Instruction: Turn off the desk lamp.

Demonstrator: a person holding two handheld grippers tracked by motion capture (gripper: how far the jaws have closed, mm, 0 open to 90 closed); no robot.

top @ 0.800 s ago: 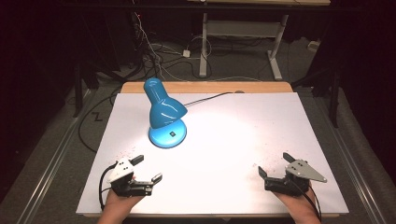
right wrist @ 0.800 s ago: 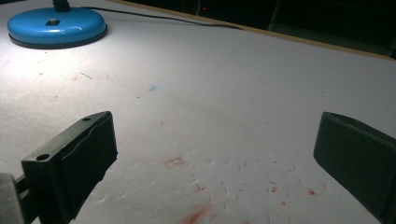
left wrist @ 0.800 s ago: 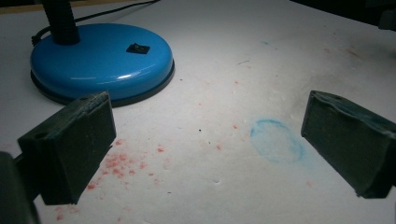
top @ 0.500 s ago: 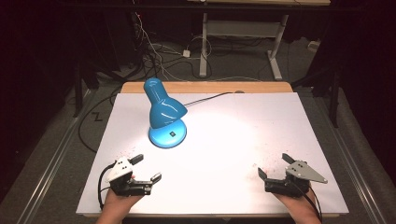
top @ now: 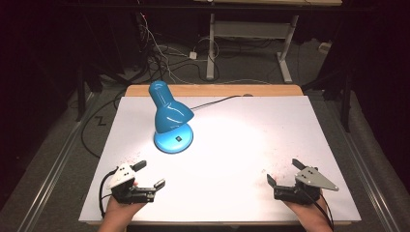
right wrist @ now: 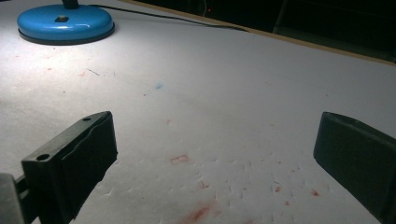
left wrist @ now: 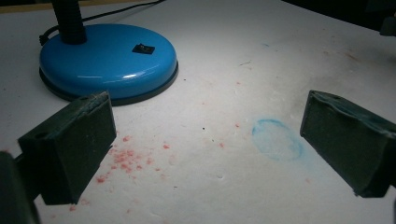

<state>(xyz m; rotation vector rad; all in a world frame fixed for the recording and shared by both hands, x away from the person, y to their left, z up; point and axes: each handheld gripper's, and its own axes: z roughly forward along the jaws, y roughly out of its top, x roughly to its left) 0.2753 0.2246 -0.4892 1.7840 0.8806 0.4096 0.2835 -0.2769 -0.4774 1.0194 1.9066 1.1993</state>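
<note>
Left gripper [top: 147, 175]: I hold it low at the near left corner of the table, jaws spread wide with nothing between them. I judge this a ready pose, since its camera looks straight at the lamp base just ahead.

Lamp [top: 170, 116]: the thing nearest my left tool, so I take it as the work in hand. It stands on the left half of the white sheet, towards the back, well apart from both tools. The blue shade tilts down and throws its light on the middle of the sheet, which is probably why that patch is so bright.

Lamp base [left wrist: 108, 60]: round and blue, flat on the sheet, with a small dark switch [left wrist: 143, 48] on top. From the left gripper view it sits ahead and to the left of the jaws, near but not touched.

Cord [top: 215, 102]: runs from behind the lamp towards the back edge of the table, out of my way.

White sheet [top: 241, 145]: covers the table; it bears red specks and a faint blue ring [left wrist: 276, 139], seemingly marks from use.

Right gripper [top: 285, 173]: I hold it low at the near right corner, jaws wide apart and empty, far from the lamp; I judge it parked while the left leads.
</note>
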